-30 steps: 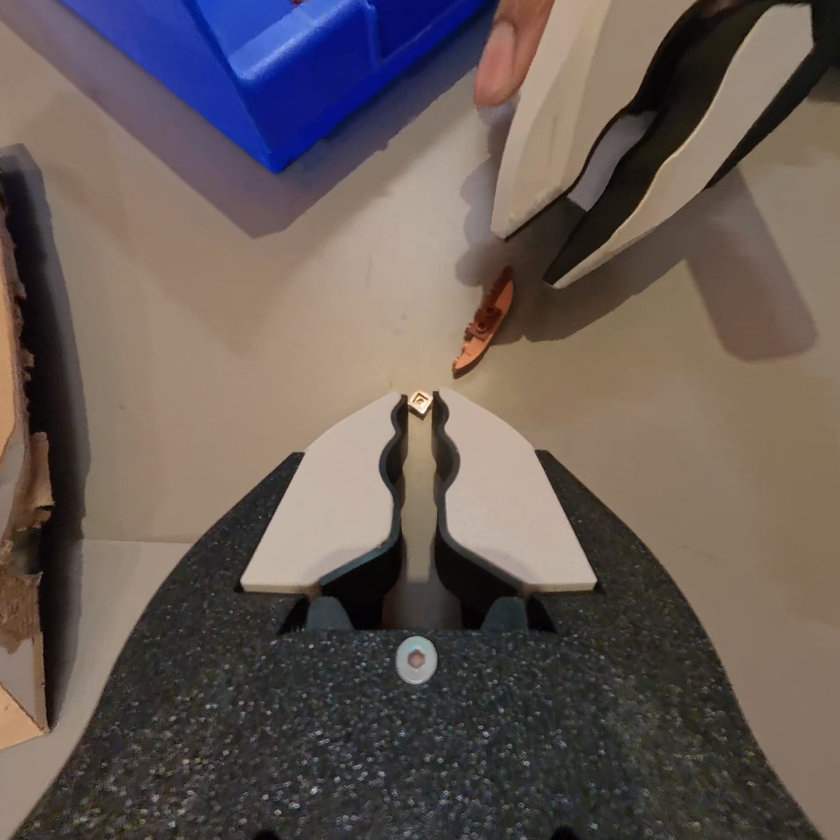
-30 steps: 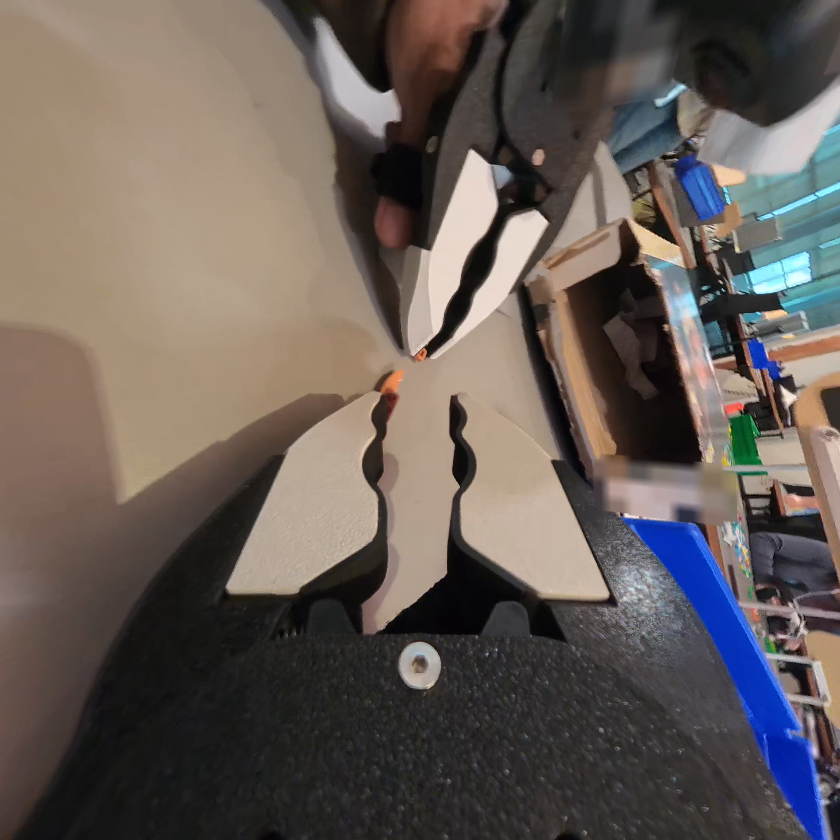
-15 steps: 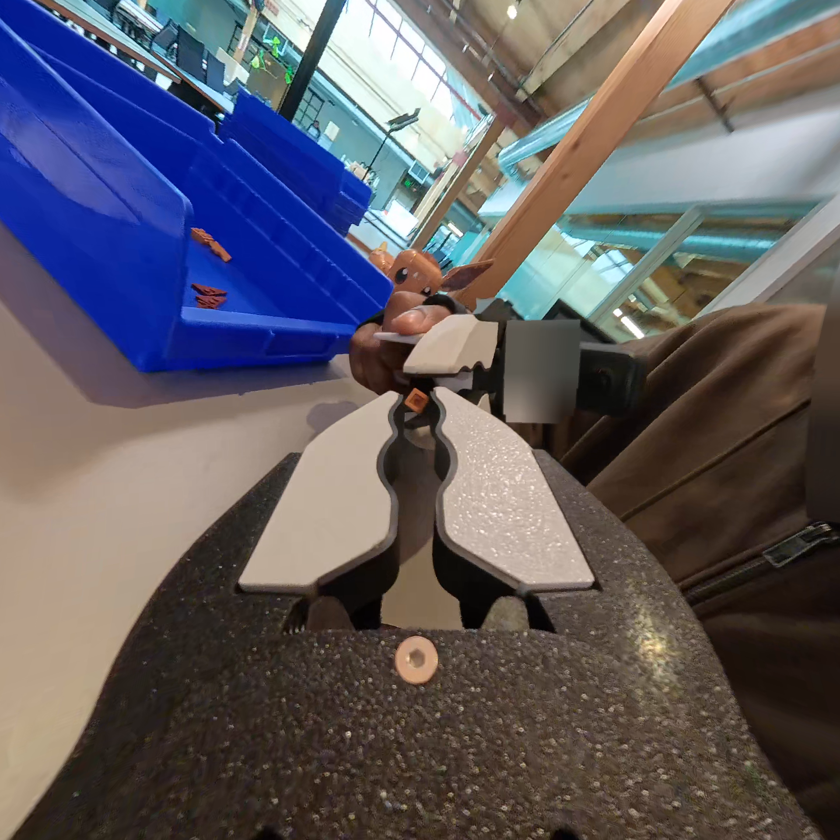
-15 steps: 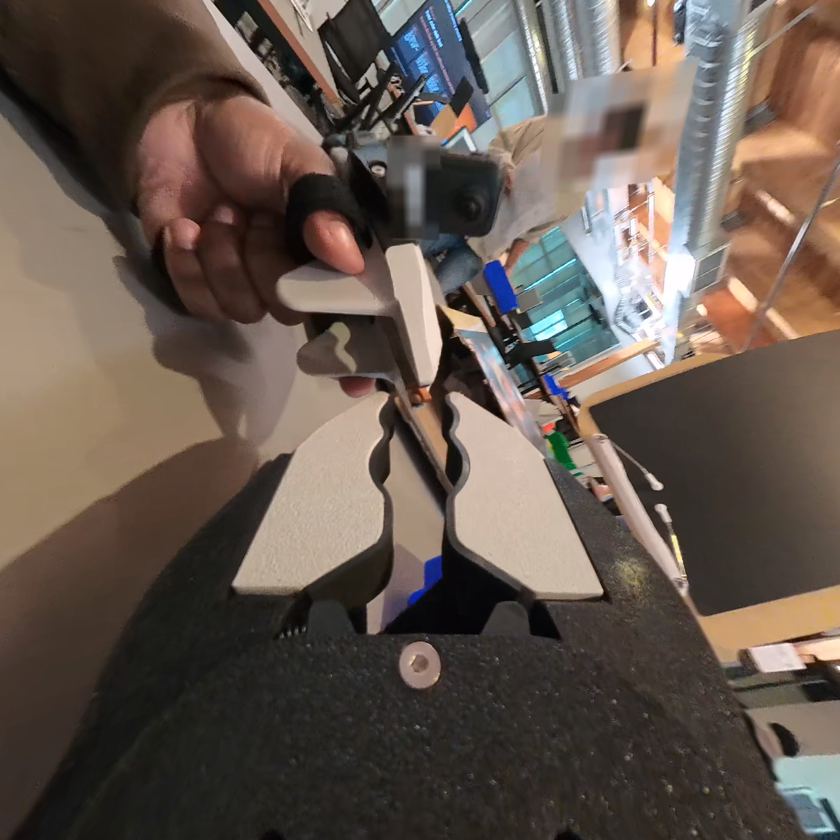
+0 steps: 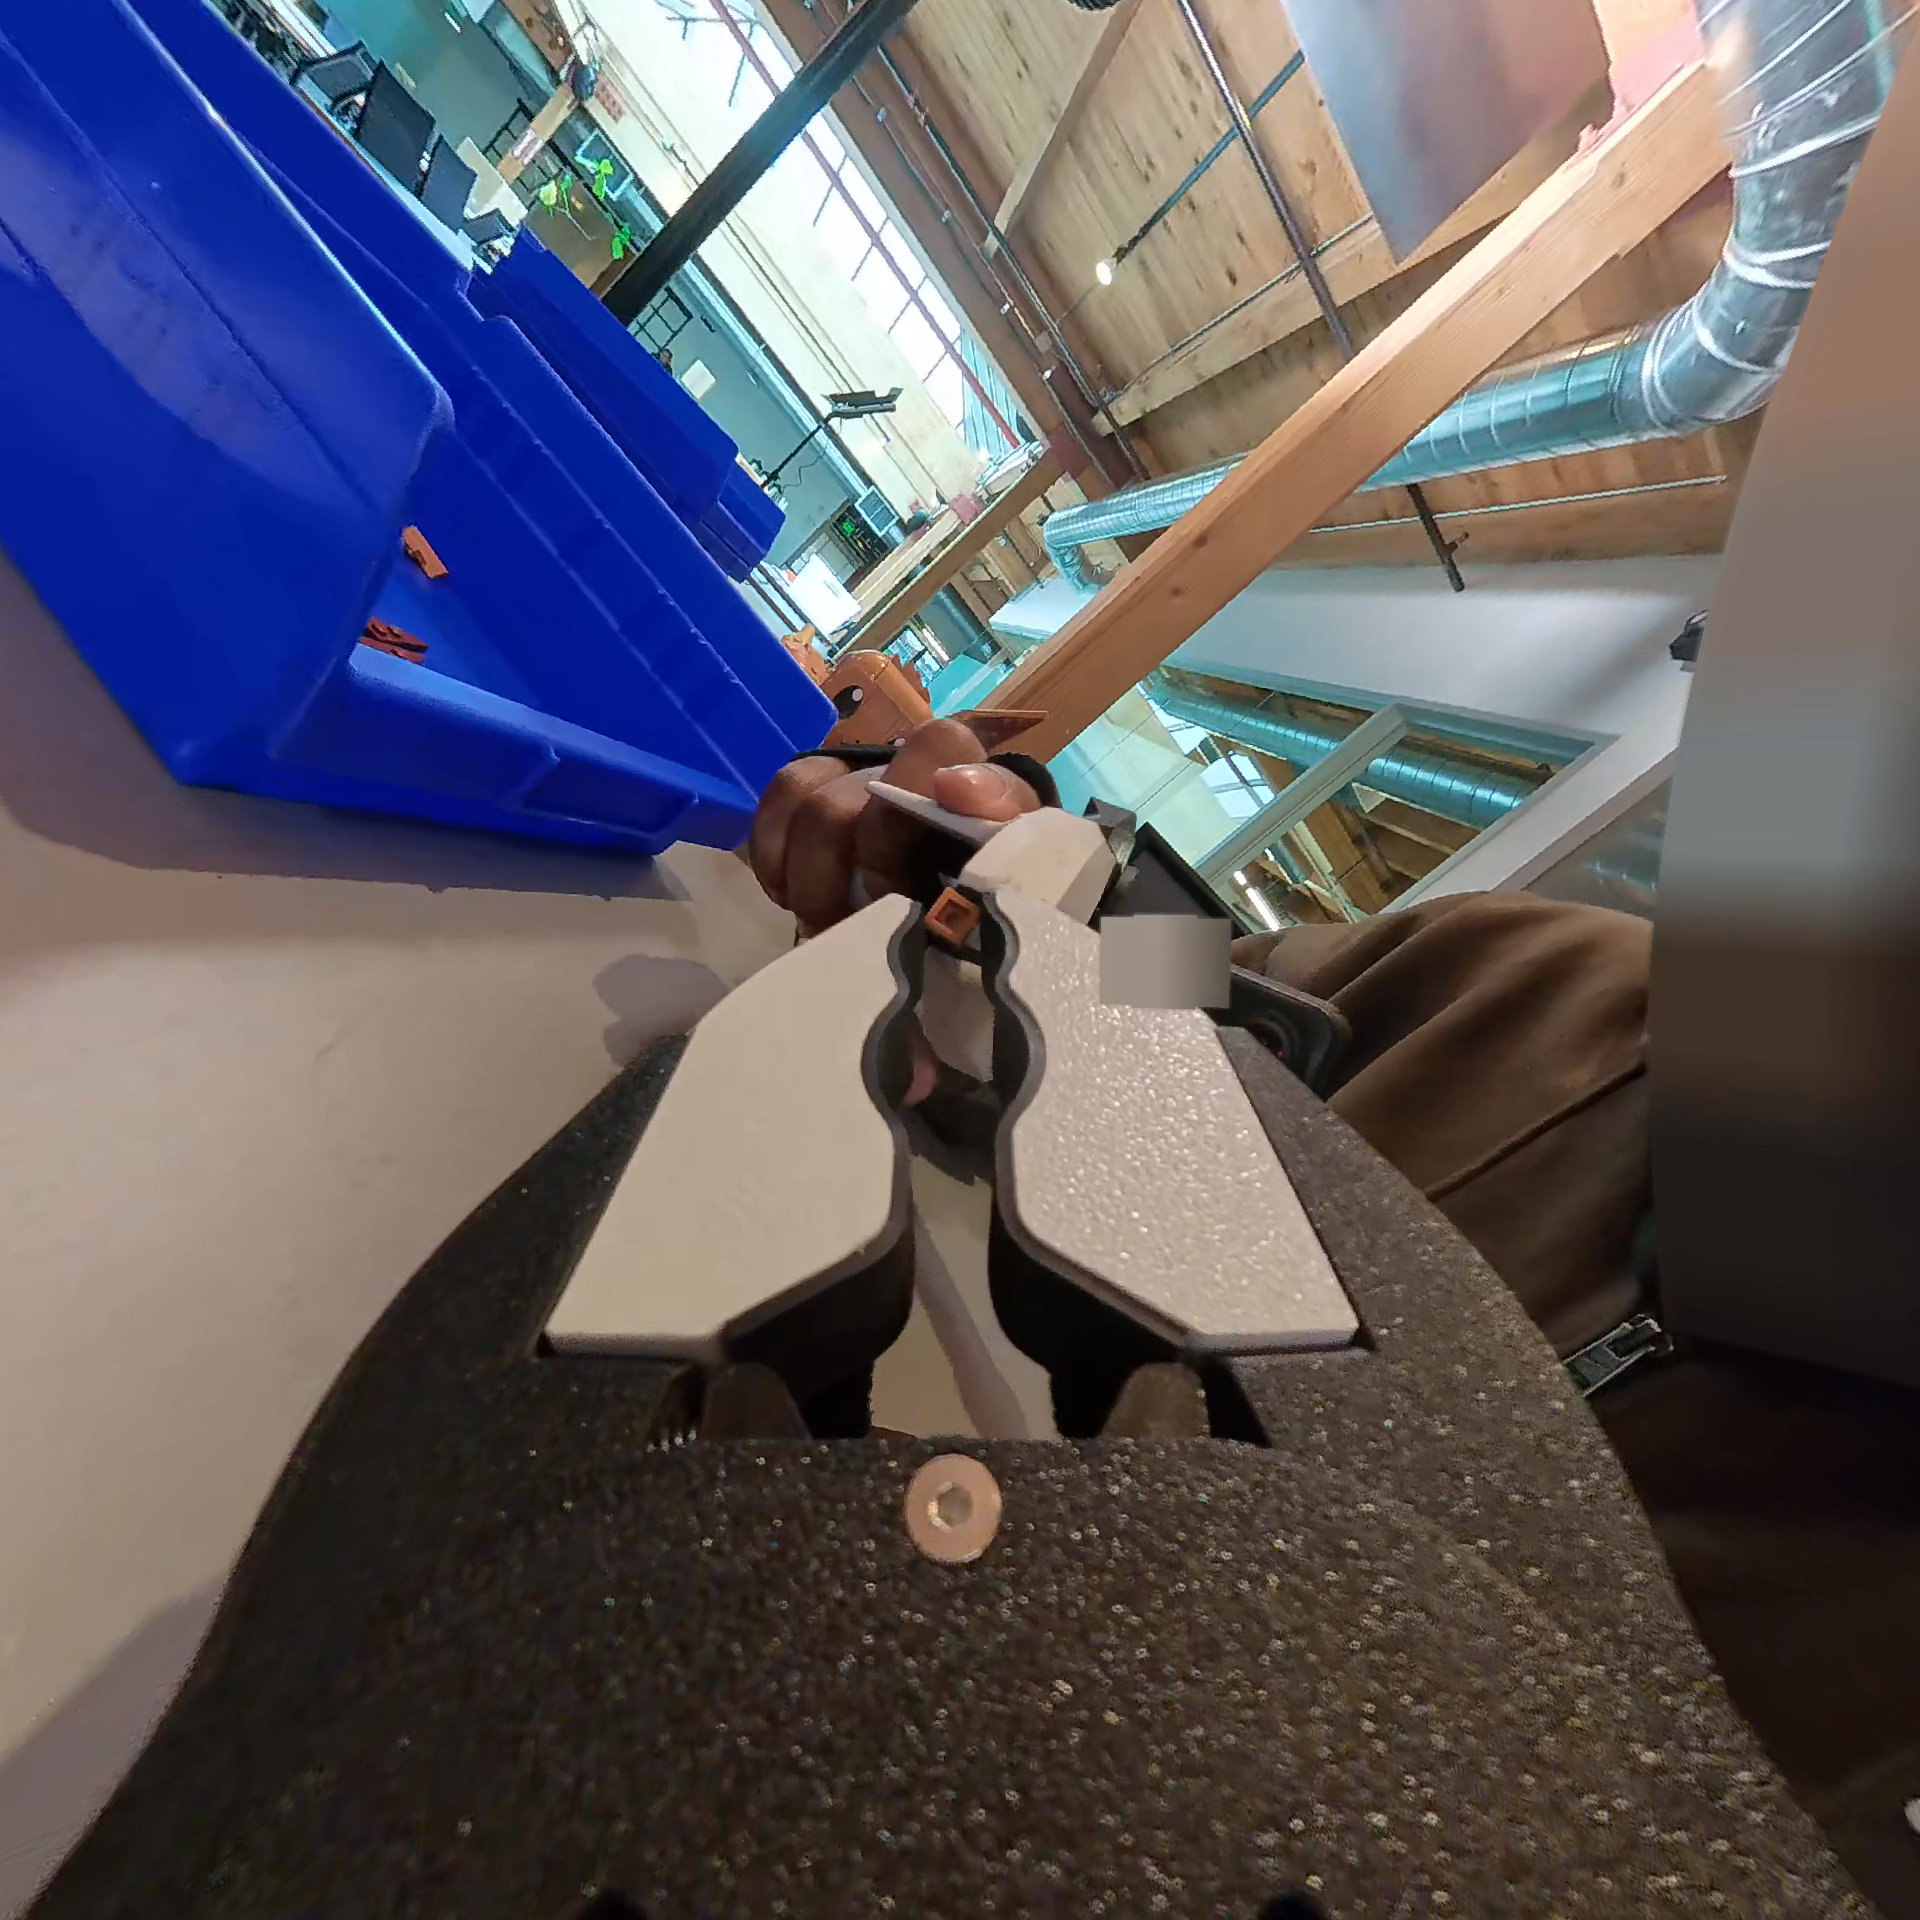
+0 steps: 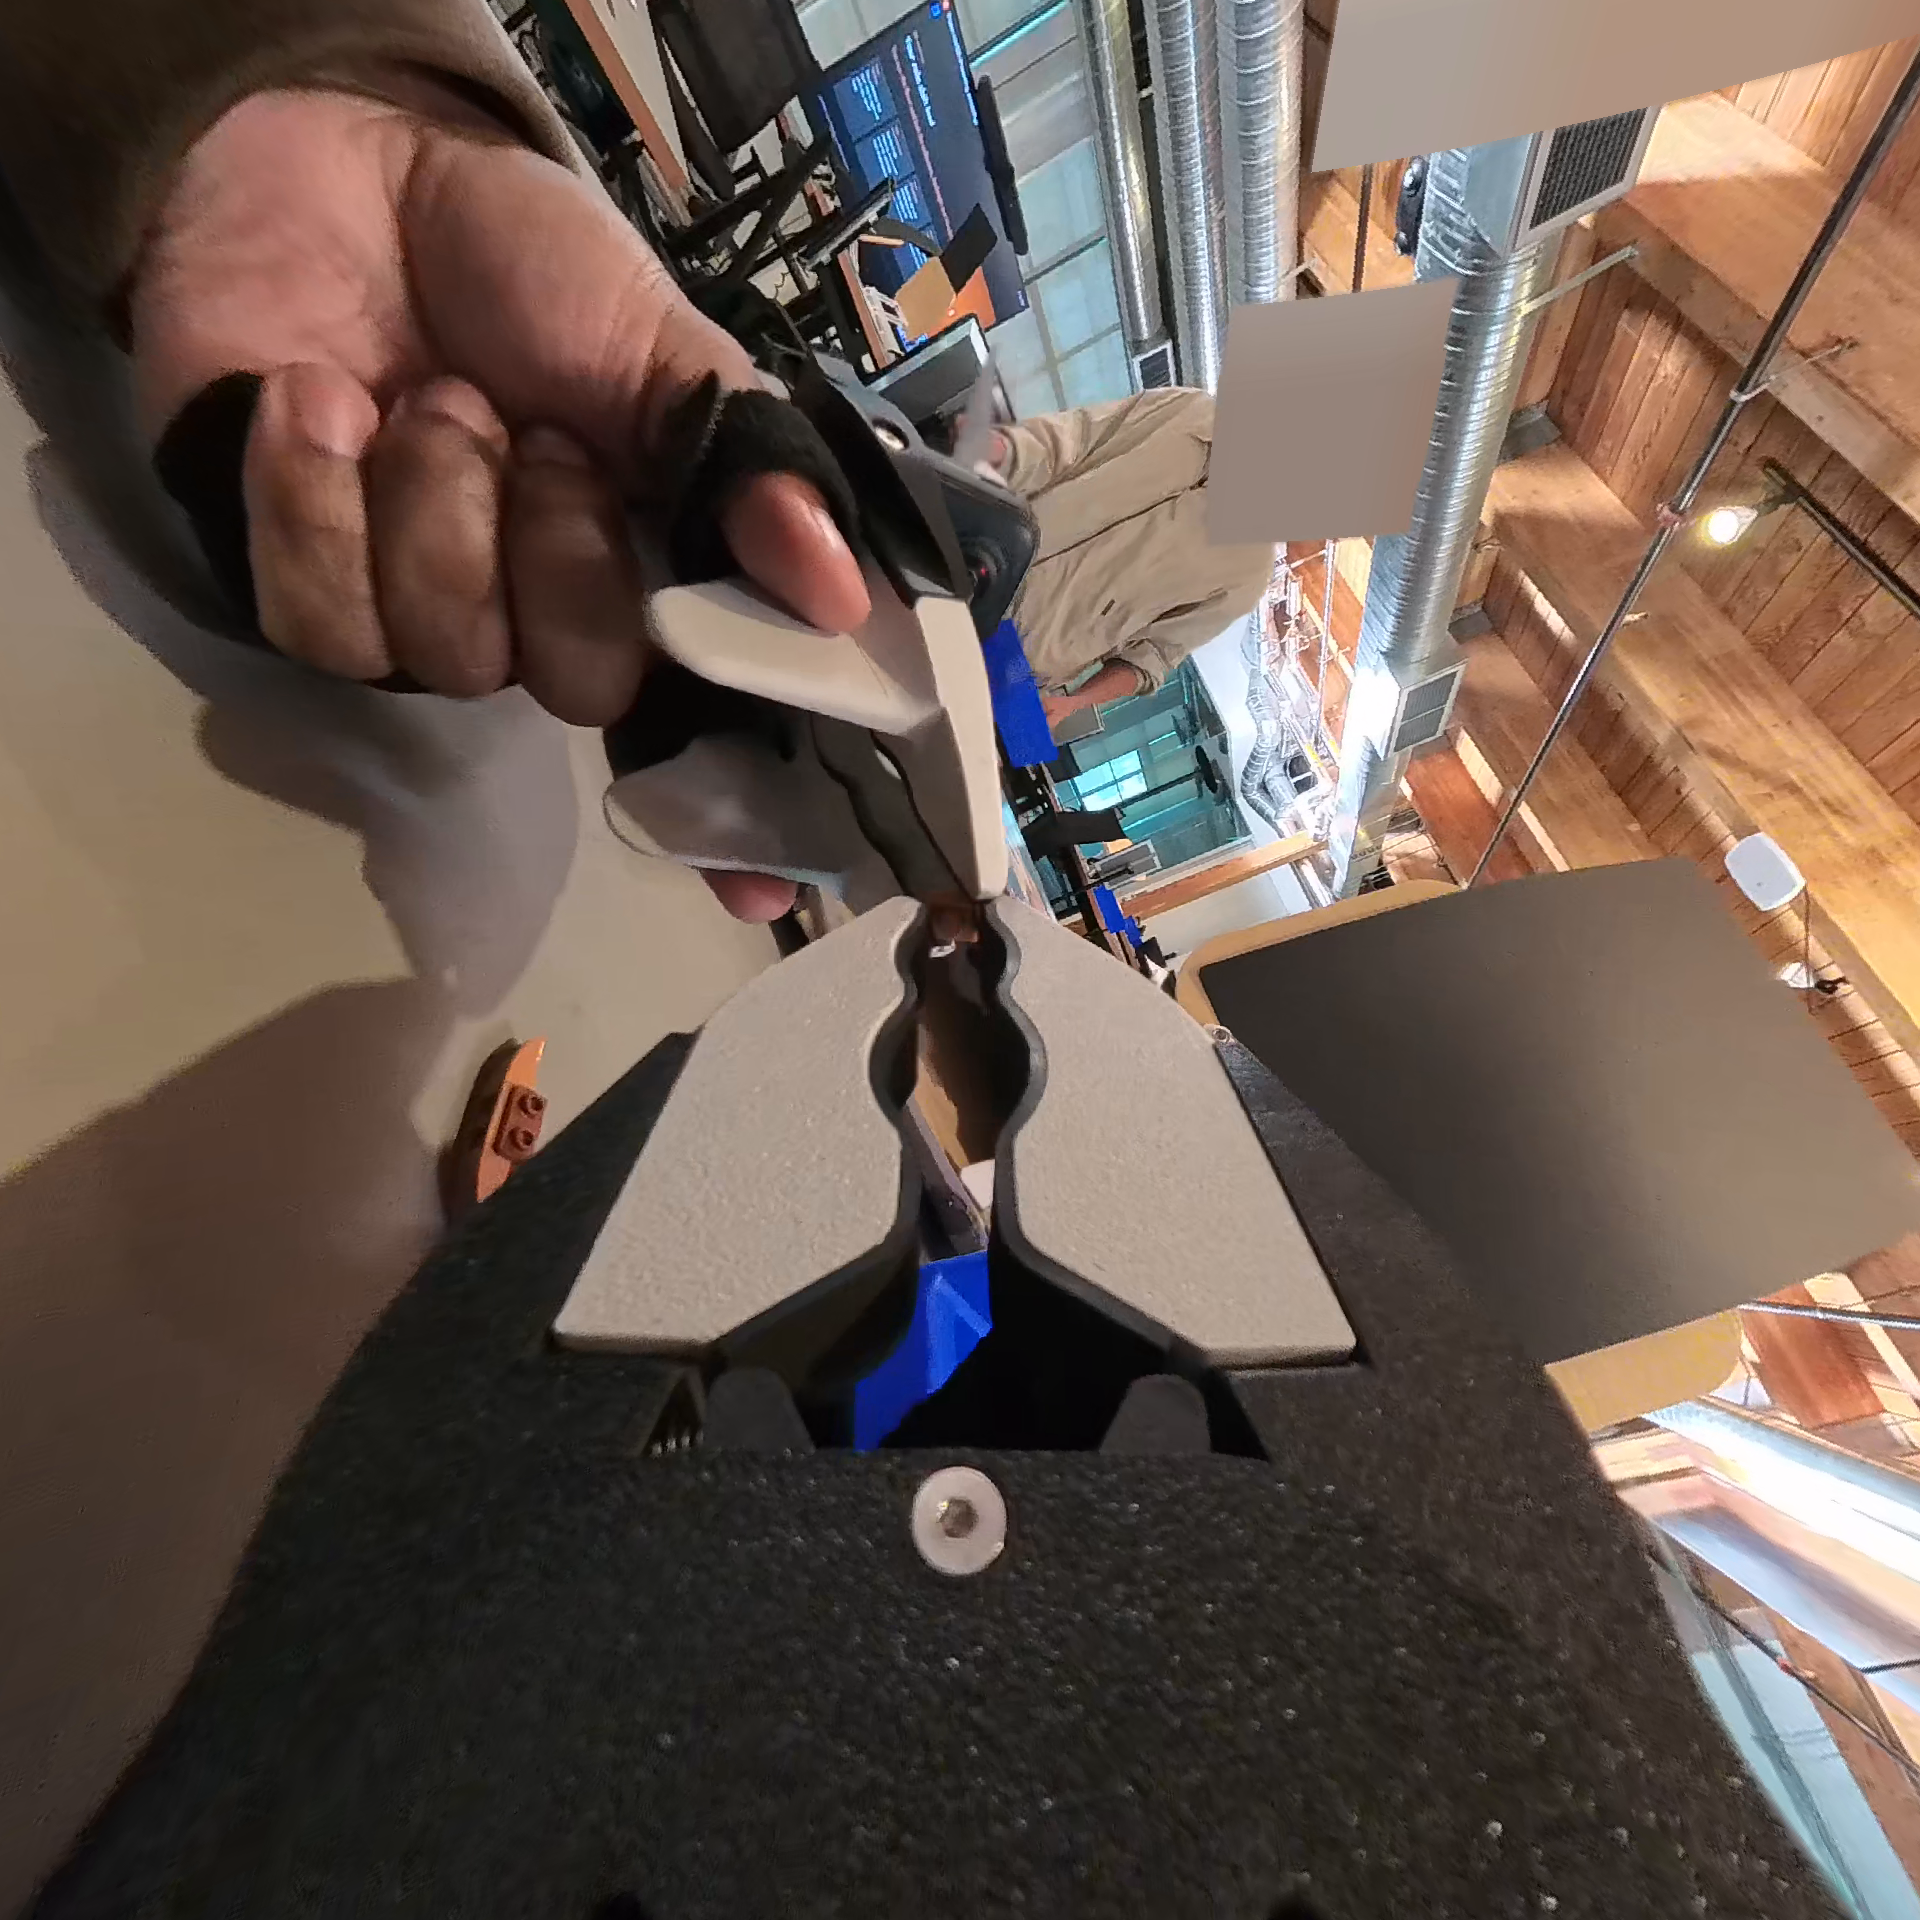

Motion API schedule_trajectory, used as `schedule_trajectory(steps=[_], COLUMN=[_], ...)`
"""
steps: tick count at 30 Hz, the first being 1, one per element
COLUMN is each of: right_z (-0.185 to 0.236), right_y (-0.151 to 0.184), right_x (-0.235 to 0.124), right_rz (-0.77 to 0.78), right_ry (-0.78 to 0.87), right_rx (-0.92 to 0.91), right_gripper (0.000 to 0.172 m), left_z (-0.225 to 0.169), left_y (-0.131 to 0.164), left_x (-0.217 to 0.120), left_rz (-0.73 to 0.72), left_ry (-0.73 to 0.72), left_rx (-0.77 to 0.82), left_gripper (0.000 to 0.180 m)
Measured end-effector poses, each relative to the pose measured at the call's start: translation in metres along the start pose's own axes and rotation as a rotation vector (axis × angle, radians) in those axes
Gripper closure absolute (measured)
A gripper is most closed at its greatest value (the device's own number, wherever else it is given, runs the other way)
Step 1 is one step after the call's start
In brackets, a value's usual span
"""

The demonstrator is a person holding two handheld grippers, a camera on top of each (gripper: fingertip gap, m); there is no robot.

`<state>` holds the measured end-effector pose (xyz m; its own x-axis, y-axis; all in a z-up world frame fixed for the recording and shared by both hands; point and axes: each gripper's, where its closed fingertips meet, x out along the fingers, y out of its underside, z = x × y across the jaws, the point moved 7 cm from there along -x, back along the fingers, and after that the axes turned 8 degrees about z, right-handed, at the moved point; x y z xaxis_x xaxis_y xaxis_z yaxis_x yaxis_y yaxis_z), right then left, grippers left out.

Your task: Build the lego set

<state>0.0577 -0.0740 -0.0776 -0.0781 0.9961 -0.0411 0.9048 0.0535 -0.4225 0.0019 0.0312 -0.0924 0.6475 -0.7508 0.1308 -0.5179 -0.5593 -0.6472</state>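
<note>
The left gripper (image 5: 954,914) is clamped on a small orange-brown square piece (image 5: 952,918), its two grey pads pressing the piece at the very tips; the piece is held up off the pale table (image 5: 260,1091) (its face shows a small square recess). Directly ahead, tip to tip with it, the right gripper (image 5: 1023,868) reaches in from the far side, held by a hand (image 5: 873,821) with a black strap over the thumb; a brown sleeve (image 5: 1455,1039) lies to the right. A blue bin (image 5: 312,520) stands on the table to the left, with a few reddish-brown pieces (image 5: 395,639) on its floor; a brown toy figure (image 5: 873,691) peeks up behind the bin's corner.

In the right wrist view the right gripper (image 6: 958,920) has its tips drawn nearly together about a small brown thing (image 6: 948,920) between them; whether the pads press on it cannot be told, since it is dark and blurred there. The left gripper (image 6: 966,883) points down onto the same spot, gripped by a hand (image 6: 436,447); an orange curved piece (image 6: 504,1117) lies on the table beside the right gripper's black body.
</note>
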Motion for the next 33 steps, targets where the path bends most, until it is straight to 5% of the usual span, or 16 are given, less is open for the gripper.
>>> schedule_trajectory(steps=[26,30,33], right_z=[-0.001,-0.006,-0.013], right_y=[-0.001,0.004,0.014], right_x=[0.001,-0.001,-0.002], right_rz=[0.016,0.015,0.027], right_ry=[0.031,-0.008,-0.059], right_rx=[-0.045,0.039,0.132], right_gripper=[0.164,0.164,0.165], left_z=[0.001,0.001,0.009], left_y=[0.002,0.001,0.004], left_x=[0.002,0.0,-0.007], left_rz=[-0.047,0.045,0.231], left_ry=[0.036,-0.077,-0.309], left_rx=[-0.083,0.033,0.172], left_gripper=[0.171,0.162,0.15])
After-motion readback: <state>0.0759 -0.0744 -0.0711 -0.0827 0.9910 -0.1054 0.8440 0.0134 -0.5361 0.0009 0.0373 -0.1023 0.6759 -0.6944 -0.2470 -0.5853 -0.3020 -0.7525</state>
